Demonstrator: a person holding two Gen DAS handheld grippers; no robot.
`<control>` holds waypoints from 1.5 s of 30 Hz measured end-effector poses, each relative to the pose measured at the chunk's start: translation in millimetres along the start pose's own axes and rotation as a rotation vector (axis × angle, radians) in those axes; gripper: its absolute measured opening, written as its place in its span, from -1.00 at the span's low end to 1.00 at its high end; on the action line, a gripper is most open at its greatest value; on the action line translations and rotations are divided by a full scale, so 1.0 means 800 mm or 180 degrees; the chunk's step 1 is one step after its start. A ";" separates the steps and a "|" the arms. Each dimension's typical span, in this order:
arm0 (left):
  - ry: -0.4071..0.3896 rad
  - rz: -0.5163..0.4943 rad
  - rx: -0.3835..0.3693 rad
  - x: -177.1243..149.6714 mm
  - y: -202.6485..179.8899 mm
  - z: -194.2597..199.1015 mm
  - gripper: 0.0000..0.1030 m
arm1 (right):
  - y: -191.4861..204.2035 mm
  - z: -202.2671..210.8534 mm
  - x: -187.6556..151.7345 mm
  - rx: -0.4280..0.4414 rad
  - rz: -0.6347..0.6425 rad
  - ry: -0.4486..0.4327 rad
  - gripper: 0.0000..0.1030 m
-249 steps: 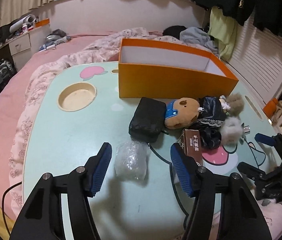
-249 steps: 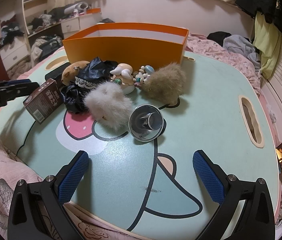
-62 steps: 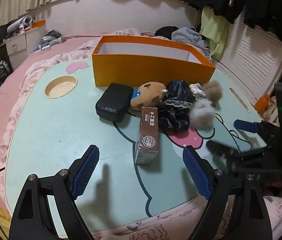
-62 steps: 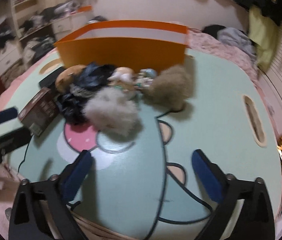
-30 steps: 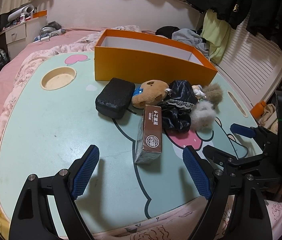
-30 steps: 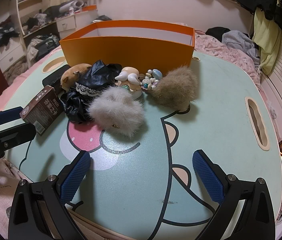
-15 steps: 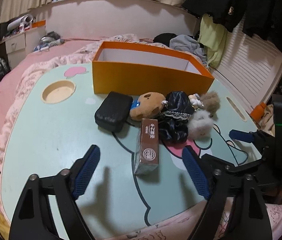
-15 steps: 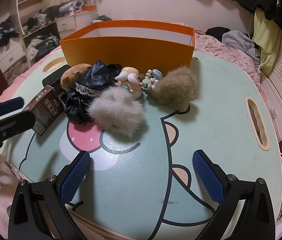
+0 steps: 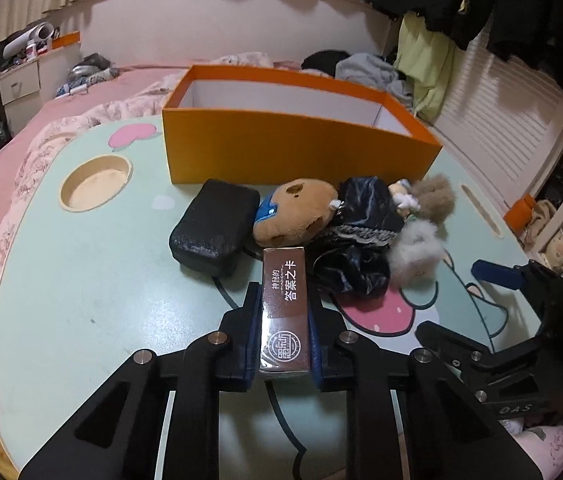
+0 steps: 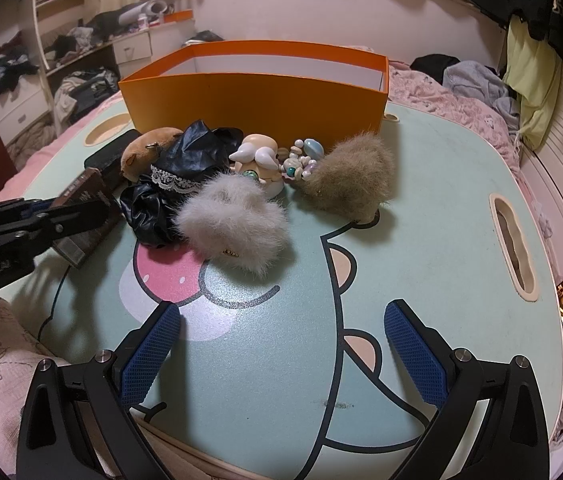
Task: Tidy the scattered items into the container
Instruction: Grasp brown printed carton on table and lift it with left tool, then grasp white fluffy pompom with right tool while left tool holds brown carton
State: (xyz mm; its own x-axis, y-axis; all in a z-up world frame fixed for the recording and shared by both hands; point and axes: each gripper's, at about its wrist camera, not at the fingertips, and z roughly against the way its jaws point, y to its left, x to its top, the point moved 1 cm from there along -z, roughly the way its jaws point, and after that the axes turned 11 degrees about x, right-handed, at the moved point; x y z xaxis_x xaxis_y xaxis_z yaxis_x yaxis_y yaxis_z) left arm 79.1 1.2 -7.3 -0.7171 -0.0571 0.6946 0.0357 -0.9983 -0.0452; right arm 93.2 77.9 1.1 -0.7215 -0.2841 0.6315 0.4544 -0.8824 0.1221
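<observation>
- Gripping the brown card box (image 9: 284, 312) lengthwise, the left claw (image 9: 284, 344) points toward the orange container (image 9: 293, 148), straight ahead.
- Right claw (image 10: 281, 356): wide, empty, seemingly farther off.

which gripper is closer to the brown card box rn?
Left. The left gripper has its jaws shut on the brown card box. The right gripper is apart from it with jaws open, hovering over bare table on the far side of the pile.
</observation>
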 end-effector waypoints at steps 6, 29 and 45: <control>-0.0154 -0.0023 -0.0014 -0.013 -0.003 0.016 -0.59 | 0.000 0.000 0.000 -0.0001 0.0001 0.0001 0.99; -0.0291 0.0128 -0.0082 -0.019 0.003 0.024 -0.59 | -0.007 0.010 0.011 0.0000 -0.0106 -0.0132 0.67; -0.0312 0.0148 -0.0080 -0.021 0.007 0.023 -0.59 | -0.012 0.014 0.024 0.0092 -0.0090 -0.0231 0.39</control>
State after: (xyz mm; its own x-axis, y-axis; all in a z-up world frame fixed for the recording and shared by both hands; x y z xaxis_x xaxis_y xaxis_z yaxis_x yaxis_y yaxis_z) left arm 104.0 -3.4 -5.6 -0.6434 -0.1051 0.7583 0.0490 -0.9942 -0.0962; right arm 80.8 85.3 20.7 -0.6950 -0.2303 0.6812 0.4499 -0.8783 0.1621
